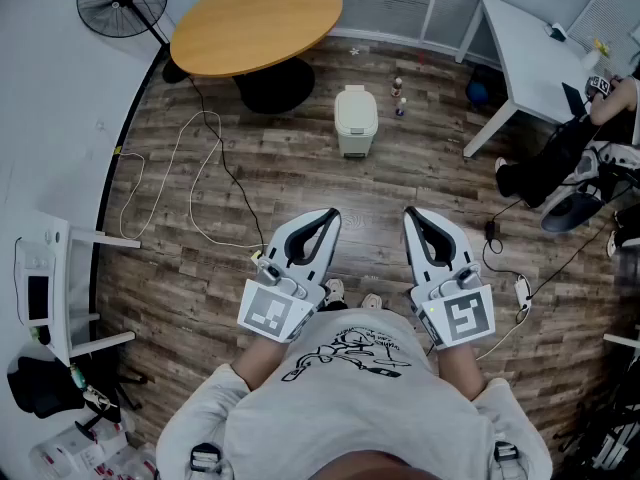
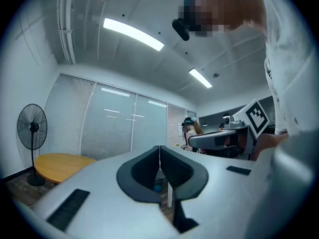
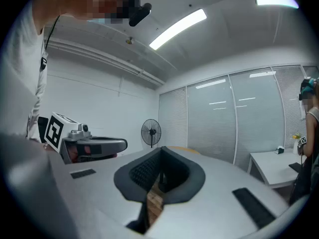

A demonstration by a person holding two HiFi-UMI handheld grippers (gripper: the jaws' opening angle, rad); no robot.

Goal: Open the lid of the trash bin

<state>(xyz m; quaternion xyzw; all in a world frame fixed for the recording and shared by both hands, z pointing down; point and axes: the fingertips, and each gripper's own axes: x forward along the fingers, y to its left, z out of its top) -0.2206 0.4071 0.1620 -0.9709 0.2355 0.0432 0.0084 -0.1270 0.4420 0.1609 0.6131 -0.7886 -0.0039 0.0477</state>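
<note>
As I hold both tools level above the wooden floor, the left tool has its jaws pressed together with nothing between them, and the right tool is likewise closed and empty; the trash bin stands on that floor well ahead of both, its lid down, near the dark foot of the round table
</note>
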